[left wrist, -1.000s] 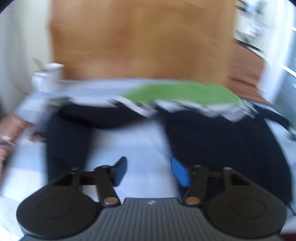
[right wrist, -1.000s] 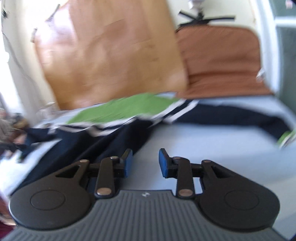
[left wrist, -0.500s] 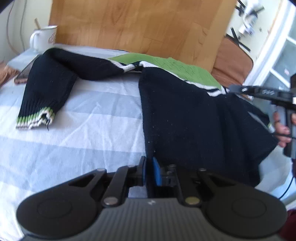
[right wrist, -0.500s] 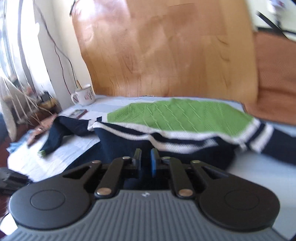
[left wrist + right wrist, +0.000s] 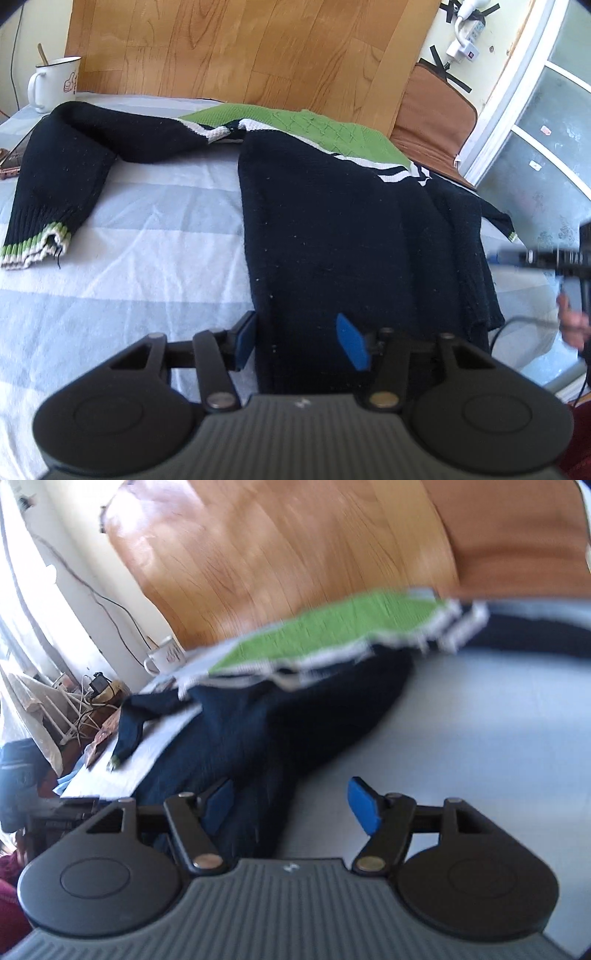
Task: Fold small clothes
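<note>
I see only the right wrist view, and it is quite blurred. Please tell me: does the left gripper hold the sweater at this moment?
Observer: No. The left gripper is open. Its jaws have just been opening, and the sweater lies between them with neither pad pressing on it.
Operator: Thank you. How does the cuff of the far sleeve lie?
Observer: The striped cuff lies flat on the sheet, well apart from the sweater's body.
Operator: Is something close to that sleeve?
Observer: Yes, what looks like a phone lies just beside the sleeve, at the edge of the sheet.
</note>
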`<state>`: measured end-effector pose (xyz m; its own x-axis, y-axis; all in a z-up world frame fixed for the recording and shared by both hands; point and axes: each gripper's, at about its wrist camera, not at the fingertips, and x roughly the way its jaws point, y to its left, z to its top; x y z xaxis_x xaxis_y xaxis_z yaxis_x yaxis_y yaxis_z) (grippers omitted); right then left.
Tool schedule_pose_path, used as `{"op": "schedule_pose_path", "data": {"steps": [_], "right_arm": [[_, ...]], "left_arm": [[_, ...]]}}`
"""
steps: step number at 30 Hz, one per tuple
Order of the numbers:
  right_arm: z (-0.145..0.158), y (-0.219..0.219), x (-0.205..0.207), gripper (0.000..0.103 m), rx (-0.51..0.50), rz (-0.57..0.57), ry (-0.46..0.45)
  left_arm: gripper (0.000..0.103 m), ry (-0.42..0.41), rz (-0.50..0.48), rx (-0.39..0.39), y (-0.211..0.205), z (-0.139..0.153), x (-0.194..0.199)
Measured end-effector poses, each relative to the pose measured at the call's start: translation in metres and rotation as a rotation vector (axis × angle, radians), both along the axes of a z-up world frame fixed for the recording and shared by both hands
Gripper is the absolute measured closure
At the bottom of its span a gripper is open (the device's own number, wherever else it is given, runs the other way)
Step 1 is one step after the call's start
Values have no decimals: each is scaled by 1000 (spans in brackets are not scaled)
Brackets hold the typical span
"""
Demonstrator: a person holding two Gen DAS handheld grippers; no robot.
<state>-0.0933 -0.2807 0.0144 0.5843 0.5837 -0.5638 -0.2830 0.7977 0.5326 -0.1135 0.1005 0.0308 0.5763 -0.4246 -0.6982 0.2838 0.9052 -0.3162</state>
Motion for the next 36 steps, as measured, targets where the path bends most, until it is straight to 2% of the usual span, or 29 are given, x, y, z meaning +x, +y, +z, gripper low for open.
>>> {"op": "schedule_pose_path", "data": {"steps": [2, 3, 4, 5, 6, 7, 8, 11, 14, 16, 18, 21, 24, 25, 26, 29, 32, 36], "right_arm": [[-13, 0, -4, 31, 56, -8, 35], [-13, 0, -6, 32, 89, -20, 19], [-14, 2, -5, 41, 131, -2, 32], [-15, 5, -4, 59, 176, 19, 41], [-15, 9, -3, 67, 205, 40, 43], [-13, 13, -5, 87, 205, 55, 34], [-8, 16, -7, 93, 176, 60, 17], [17, 5, -25, 94, 45, -5, -71], [36, -37, -58, 94, -59, -124, -98], [37, -61, -76, 94, -161, -208, -61], [23, -69, -83, 94, -209, -242, 19], [-2, -55, -78, 91, -308, -211, 96], [7, -57, -70, 72, -341, -229, 59], [13, -61, -67, 56, -353, -254, 41], [21, -64, -64, 53, -355, -271, 19], [45, -61, -50, 53, -332, -259, -64], [65, -52, -28, 53, -319, -165, -149], [88, -18, 23, 53, -302, -48, -225]], "left_arm": [[63, 8, 9, 0, 1, 0, 0], [69, 13, 16, 7, 2, 1, 0], [73, 16, 24, 18, 2, 1, 0], [81, 18, 34, 32, 2, 2, 1], [91, 21, 45, 43, 3, 2, 1], [94, 26, 56, 48, 4, 1, 2], [95, 34, 62, 42, 6, 1, 3], [95, 40, 69, 43, 6, 5, 3], [95, 15, 60, 37, 7, 15, -6], [95, 20, 46, 17, 9, 19, -10], [95, 62, 6, -28, 8, 17, -10], [95, 102, -16, 42, -4, 9, -13], [94, 116, -10, 52, -3, 5, -15], [92, 118, -6, 48, -2, 6, -16], [90, 114, 0, 47, 1, 8, -17], [90, 66, 32, 53, 10, 16, -20], [84, 5, 87, 55, 24, 31, -13], [83, -93, 111, 48, 24, 60, 25]]}}
